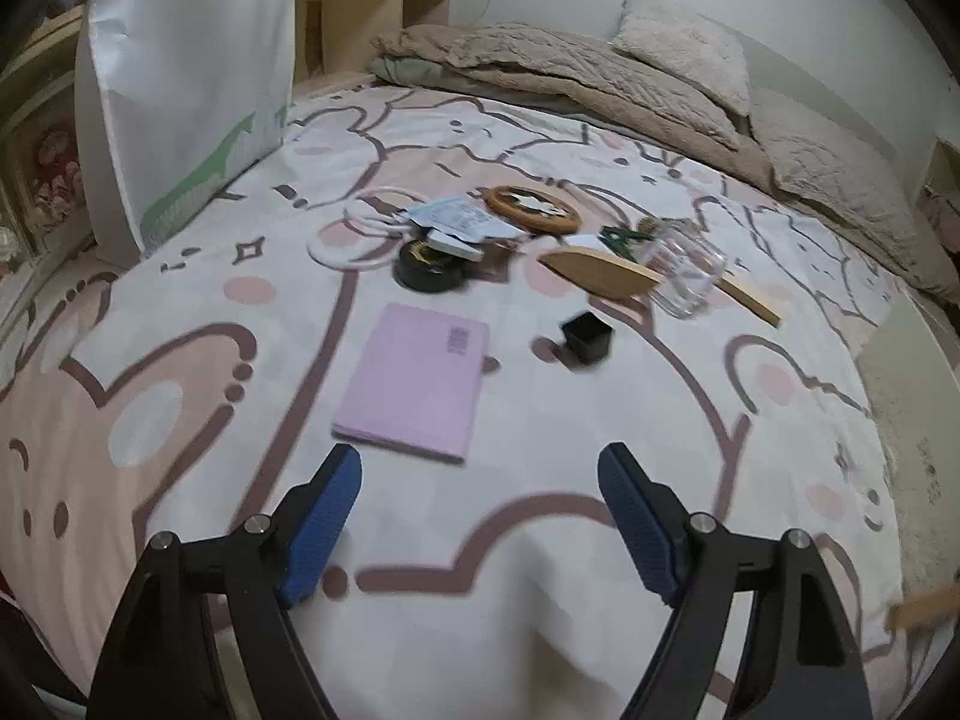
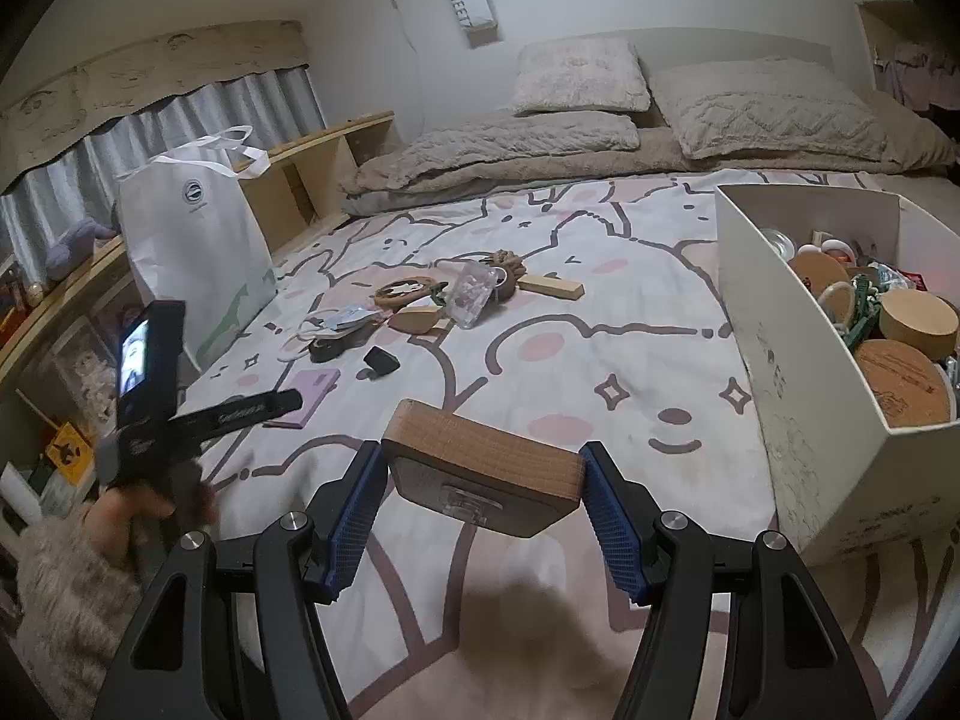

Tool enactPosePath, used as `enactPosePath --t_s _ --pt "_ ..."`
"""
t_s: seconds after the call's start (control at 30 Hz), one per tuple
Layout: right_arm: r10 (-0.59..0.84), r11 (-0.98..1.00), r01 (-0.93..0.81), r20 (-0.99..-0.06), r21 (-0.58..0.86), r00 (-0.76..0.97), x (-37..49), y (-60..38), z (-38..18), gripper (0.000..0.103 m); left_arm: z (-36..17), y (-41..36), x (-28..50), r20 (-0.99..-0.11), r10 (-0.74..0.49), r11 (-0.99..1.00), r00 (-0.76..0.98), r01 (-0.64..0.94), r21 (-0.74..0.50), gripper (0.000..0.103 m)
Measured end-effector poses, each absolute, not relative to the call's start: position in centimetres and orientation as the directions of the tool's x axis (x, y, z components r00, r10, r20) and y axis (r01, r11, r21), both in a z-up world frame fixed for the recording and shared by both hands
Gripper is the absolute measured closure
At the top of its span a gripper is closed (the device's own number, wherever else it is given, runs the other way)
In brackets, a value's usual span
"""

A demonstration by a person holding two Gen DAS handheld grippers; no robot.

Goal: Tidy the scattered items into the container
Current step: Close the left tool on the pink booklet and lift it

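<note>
Left wrist view. The left gripper [image 1: 480, 516] hovered above the bedsheet [image 1: 540, 540] with its blue fingers [image 1: 324, 534] spread wide apart and nothing between them. Just ahead of the left finger lay a pink notebook [image 1: 414, 381], flat on the sheet. Ahead and slightly right of the gripper stood a small black cup [image 1: 588, 336], apart from the notebook. Farther ahead lay the scattered cluster: a black round tin [image 1: 429, 273], white rings [image 1: 354, 240], paper packets [image 1: 462, 219], a round wooden frame [image 1: 534, 210], a wooden scoop [image 1: 600, 273] and a clear glass jar [image 1: 684, 270] lying on its side against the scoop. A white shopping bag [image 1: 186, 90] stood upright far ahead to the left.

Right wrist view. The right gripper [image 2: 483, 483] was clamped on a wooden block [image 2: 486, 474]; both blue pads [image 2: 354, 510] pressed the block's ends, and the block was held clear of the sheet. To the right of the gripper, near it, stood the container, a white box [image 2: 804, 396], holding cork lids, a wooden jar and other small items. Ahead and to the left lay the remaining clutter, well apart from the box. At the left edge, the person's left hand [image 2: 138, 516] held the other gripper's handle.
</note>
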State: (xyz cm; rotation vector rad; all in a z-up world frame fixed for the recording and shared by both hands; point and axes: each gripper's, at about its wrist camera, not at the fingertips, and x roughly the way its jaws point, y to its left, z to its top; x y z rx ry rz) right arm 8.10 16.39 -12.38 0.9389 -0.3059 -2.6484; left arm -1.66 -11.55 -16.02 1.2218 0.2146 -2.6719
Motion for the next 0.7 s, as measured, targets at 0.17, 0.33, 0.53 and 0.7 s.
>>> enactPosePath --t_s 0.17,0.33,0.53,0.7 --pt "-0.363 -0.927 0.223 -0.573 0.301 -0.735 8.7 16.8 -12.2 0.037 -16.9 -12.9 -4.2 -0.774 -0.18 -0.968 -0.608 0.249 0.03 0.021" --pt "-0.362 -0.928 0.222 -0.573 0.301 -0.735 8.9 17.1 -12.1 0.037 -17.6 -14.6 -6.3 -0.788 -0.192 -0.969 -0.585 0.243 0.056 0.016" --pt "-0.359 -0.929 0.222 -0.579 0.296 -0.732 9.0 17.2 -12.2 0.037 -18.5 -14.1 -7.4 -0.808 -0.146 -0.985 -0.571 0.163 0.063 0.016" --pt "-0.354 -0.932 0.223 -0.587 0.285 -0.728 9.2 16.9 -12.2 0.037 -19.8 -14.5 -8.3 -0.822 -0.19 -0.978 -0.537 0.178 0.11 0.016"
